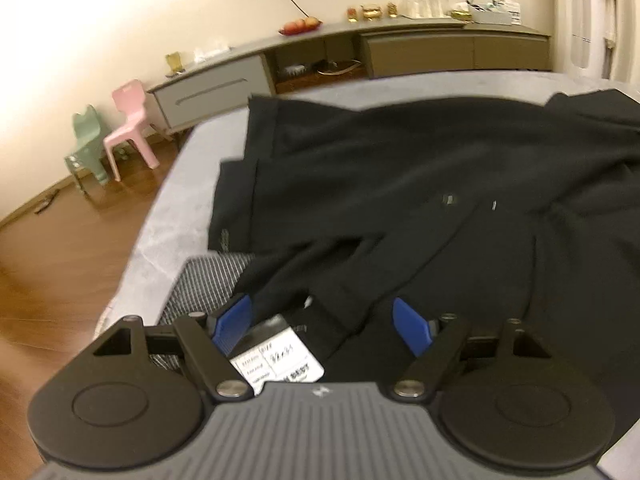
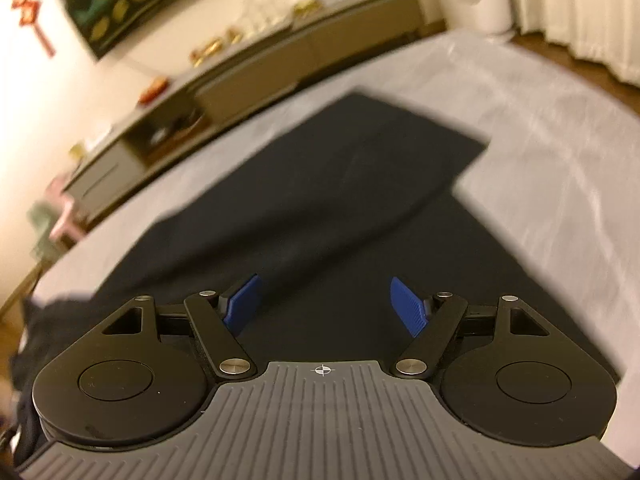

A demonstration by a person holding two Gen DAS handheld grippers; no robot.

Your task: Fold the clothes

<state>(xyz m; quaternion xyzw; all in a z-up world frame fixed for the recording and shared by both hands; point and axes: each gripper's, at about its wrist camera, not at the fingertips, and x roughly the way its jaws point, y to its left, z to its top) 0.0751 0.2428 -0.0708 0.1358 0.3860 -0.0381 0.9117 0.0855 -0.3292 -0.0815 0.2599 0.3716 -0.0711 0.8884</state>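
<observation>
Left wrist: black garment (image 1: 400, 184) between spread fingers (image 1: 234, 320)

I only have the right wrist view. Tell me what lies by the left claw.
Observer: A white paper tag with black print, attached to the black fabric garment, sits between the left claw fingers, which are spread open.
Operator: Report anything under that garment.
Observer: A grey striped cloth shows from under its near-left edge, lying on the grey bed cover.
Operator: Describe the floor on that side.
Observer: A pink plastic child's chair and a pale green plastic child's chair stand on the wooden floor.
</observation>
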